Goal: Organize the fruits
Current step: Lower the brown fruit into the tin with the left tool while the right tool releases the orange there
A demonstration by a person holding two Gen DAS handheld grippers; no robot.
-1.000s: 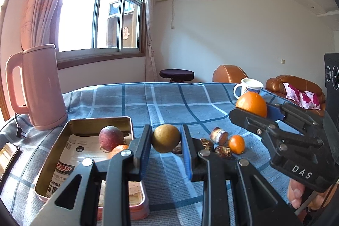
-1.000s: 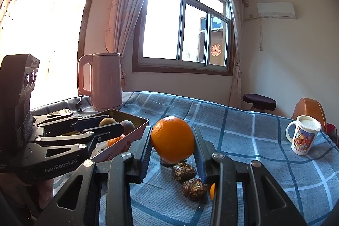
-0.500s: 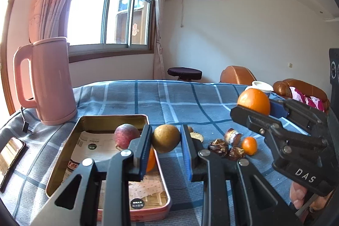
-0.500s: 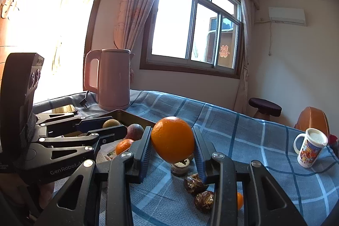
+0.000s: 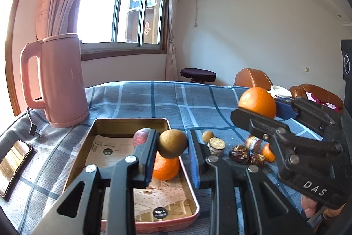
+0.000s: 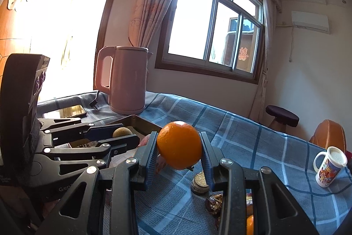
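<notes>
Between the pads of the left tool point(image 5: 172, 148), a brown round fruit point(image 5: 172, 143) is clamped above the tin tray point(image 5: 92, 136), where a second ago it hung short of the rim. The right tool point(image 6: 179, 153) grips a large orange point(image 6: 179, 144) beside it, now nearer the tray. Both fruits appear ready for release beside the peach point(image 5: 142, 136) and small orange point(image 5: 165, 166) inside. Loose snacks point(image 5: 239, 152) remain on the table point(image 5: 154, 98).
</notes>
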